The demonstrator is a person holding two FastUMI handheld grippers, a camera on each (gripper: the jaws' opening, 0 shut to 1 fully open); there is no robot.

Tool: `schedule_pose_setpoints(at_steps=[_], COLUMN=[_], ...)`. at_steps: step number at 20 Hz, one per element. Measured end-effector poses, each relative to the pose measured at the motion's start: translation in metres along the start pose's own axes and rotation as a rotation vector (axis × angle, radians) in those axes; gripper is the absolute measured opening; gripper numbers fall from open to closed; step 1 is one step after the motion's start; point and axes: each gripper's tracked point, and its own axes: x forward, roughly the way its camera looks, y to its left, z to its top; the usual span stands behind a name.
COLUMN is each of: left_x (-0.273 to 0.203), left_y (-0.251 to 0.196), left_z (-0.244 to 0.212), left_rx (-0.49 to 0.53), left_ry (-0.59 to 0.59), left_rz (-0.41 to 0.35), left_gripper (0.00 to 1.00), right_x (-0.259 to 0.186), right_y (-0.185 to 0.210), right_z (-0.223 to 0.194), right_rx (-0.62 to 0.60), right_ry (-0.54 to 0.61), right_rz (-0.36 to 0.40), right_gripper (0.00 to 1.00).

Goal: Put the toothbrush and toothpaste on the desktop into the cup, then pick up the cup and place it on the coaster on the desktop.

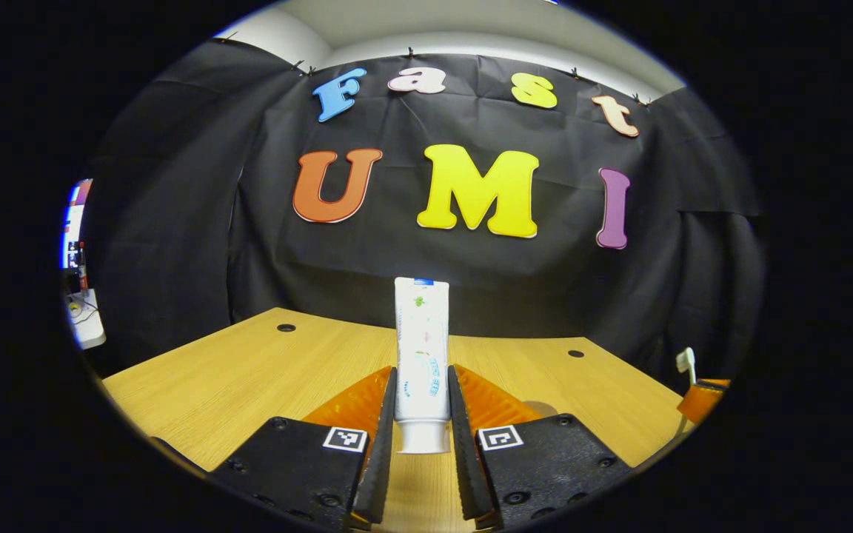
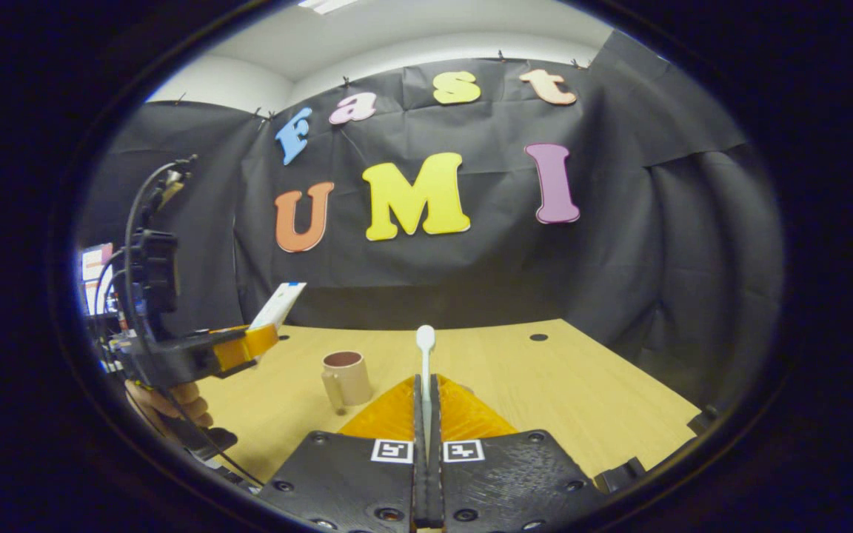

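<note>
Toothpaste (image 1: 422,355) clamped upright in left gripper (image 1: 422,414); toothbrush (image 2: 425,370) pinched by right gripper (image 2: 426,414) — each is best lowered vertically (cap down) into cup (image 2: 346,379), ahead-left.

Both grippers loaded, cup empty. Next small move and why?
Probably carry the right gripper forward-left over the cup and lower the toothbrush in. It is clamped upright, and the cup stands open just ahead. The left gripper can wait, holding the toothpaste clear.
</note>
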Motion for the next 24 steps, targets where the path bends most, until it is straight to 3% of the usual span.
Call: schedule_pose_setpoints(at_steps=[4, 7, 14, 24], left_x=[0.055, 0.092, 0.128, 0.127], left_y=[-0.015, -0.029, -0.016, -0.013], left_z=[0.019, 0.006, -0.045, -0.045], left_rx=[-0.036, -0.042, -0.065, -0.011], left_ry=[-0.043, -0.028, 0.107, 0.089], left_rz=[-0.086, -0.160, -0.136, -0.109], left_gripper=[0.40, 0.40, 0.41, 0.44], right_x=[-0.004, -0.004, -0.004, 0.002], right_y=[-0.003, -0.009, -0.021, -0.023], right_z=[0.006, 0.010, 0.018, 0.014], right_rx=[0.003, 0.009, 0.022, 0.044], right_ry=[-0.015, -0.023, -0.041, -0.020], right_rz=[-0.016, -0.022, -0.035, -0.033], right_gripper=[0.01, 0.00, 0.00, 0.00])
